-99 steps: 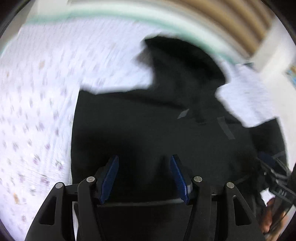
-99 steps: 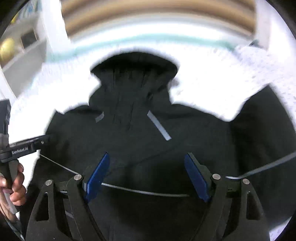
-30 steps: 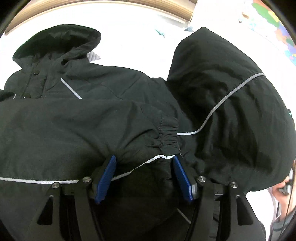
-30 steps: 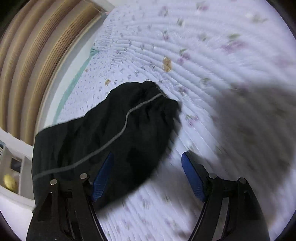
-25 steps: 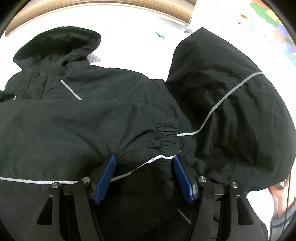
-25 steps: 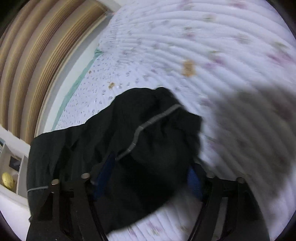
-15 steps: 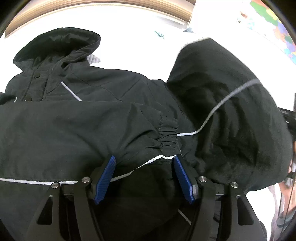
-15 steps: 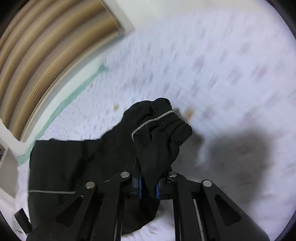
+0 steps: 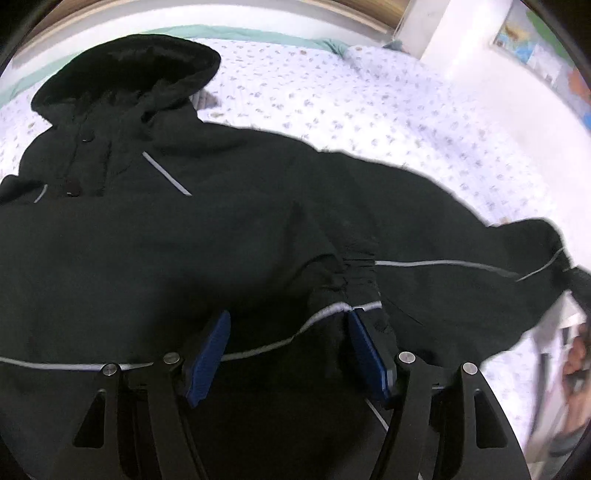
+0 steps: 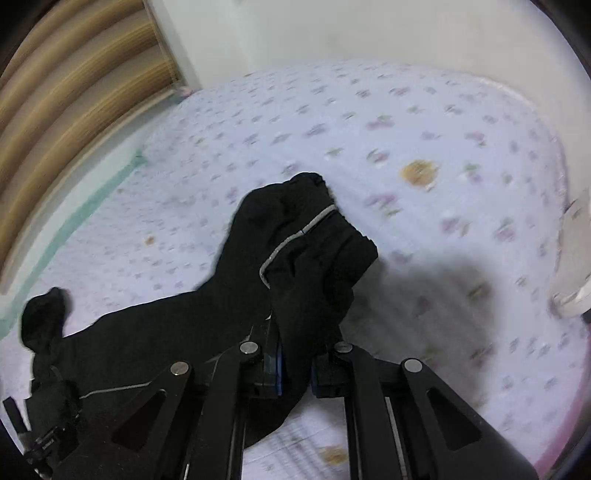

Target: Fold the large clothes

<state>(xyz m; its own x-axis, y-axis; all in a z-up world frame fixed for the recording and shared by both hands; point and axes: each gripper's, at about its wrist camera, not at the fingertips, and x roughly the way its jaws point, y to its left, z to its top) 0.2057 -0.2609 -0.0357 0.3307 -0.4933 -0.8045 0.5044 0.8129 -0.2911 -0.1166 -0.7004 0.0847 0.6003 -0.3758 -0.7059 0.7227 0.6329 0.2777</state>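
Now right gripper (image 10: 294,363) clamps sleeve cuff (image 10: 314,240); left gripper (image 9: 288,349) agape; jacket (image 9: 184,240)

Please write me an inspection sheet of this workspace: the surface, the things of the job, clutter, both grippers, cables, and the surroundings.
Surface: bed with floral sheet, green edge trim.
Job's things: black hooded jacket lying face up; one sleeve folded across the body, its cuff near the left gripper; the other sleeve lifted by its cuff end.
Clutter: nothing seen.
Grippers: left gripper open above the jacket, holding nothing; right gripper shut on the sleeve.
Cables: nothing seen.
Surroundings: wooden slatted headboard, white wall.
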